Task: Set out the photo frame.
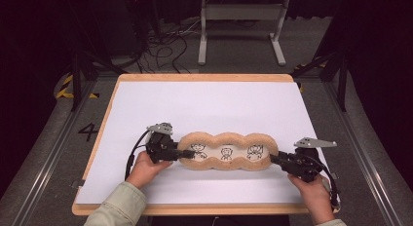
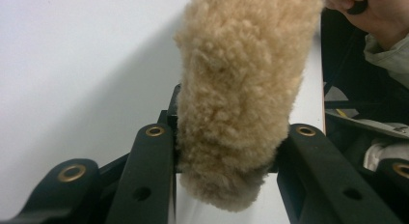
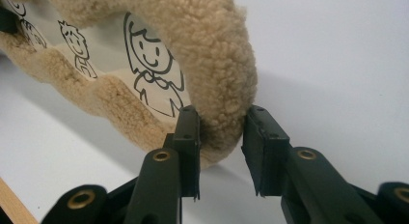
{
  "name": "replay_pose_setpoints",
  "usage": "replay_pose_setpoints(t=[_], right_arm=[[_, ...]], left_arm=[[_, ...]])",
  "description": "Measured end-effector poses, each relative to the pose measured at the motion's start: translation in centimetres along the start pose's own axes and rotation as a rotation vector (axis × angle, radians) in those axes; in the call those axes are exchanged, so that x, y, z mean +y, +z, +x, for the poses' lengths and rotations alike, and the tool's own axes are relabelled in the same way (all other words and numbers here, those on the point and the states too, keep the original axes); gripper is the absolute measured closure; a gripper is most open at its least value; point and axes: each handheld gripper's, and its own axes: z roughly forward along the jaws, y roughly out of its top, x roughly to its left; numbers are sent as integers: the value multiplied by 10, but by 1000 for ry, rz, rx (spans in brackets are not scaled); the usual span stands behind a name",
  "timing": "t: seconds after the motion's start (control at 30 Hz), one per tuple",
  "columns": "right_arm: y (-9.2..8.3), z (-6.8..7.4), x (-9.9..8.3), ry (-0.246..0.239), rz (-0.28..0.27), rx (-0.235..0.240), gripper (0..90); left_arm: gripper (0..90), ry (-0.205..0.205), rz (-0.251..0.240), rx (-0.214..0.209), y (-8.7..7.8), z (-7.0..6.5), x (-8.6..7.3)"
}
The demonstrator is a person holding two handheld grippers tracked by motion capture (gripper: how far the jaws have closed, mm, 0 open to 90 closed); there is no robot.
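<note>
White board (image 1: 204,97) with a pale wooden rim covers the tabletop, and dark floor with cables and a grey metal frame (image 1: 242,28) lies beyond its far edge.

At the left gripper (image 1: 181,153), the 2 black jaws are clamped on the left end of a tan fleecy frame (image 1: 226,138); in the left gripper view the pile (image 2: 236,89) bulges between the jaws and is squeezed by both. At the right gripper (image 1: 275,159), the jaws sit on either side of the frame's right end. In the right gripper view the left jaw presses into the fleece rim (image 3: 217,64) while the right jaw stands just beside it with a thin gap showing, so I cannot tell if that grip is firm.

Outward from the grippers, the frame runs long and 3-lobed, parallel to the tabletop's near edge, and lies in the near half, roughly centred between the left and right edges. Its cream inner panel bears 3 line drawings of figures (image 1: 226,153). Each gripper is carried by a hand (image 1: 146,168) coming in over the near edge, the right hand (image 1: 311,192) close to the near right corner.

Open board stretches from the frame to the far edge and both far corners. A narrower bare strip runs between the frame and the near edge, and bare margins remain beside each gripper toward the left and right edges.
</note>
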Motion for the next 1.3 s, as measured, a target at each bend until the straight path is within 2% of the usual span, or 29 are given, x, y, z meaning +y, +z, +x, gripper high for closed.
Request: replay_pose_setpoints(t=[0.07, 0.17, 0.53, 0.73, 0.8, 0.83, 1.0, 1.2, 1.23, 1.3], right_arm=[[1, 0, -1, -3, 5, -2, 690], [1, 1, -2, -3, 6, 2, 689], [-2, 5, -8, -11, 8, -2, 691], [-4, 9, -12, -30, 18, -8, 693], [-5, 10, -13, -35, 18, -9, 694], [-5, 10, -14, -38, 17, -5, 696], [-6, 8, -16, -47, 15, 19, 696], [-7, 4, -17, -47, 9, 56, 675], [-7, 3, -16, -41, 9, 66, 635], [-7, 3, -16, -42, 6, 64, 614]], left_arm=[[684, -26, 12, -27, 1, 3, -1], [684, -47, 17, -43, 2, 5, -2], [684, -53, 57, -93, 4, 6, -5], [681, -39, 73, -82, 5, 5, -6], [678, -42, 90, -91, 5, 4, -8], [675, -32, 86, -83, 6, 5, -8], [654, -34, 91, -63, 5, 4, -8], [553, -24, 92, -58, 4, -1, -8], [508, -12, 92, -51, 3, -2, -8], [488, -8, 91, -38, 2, -3, -8]])
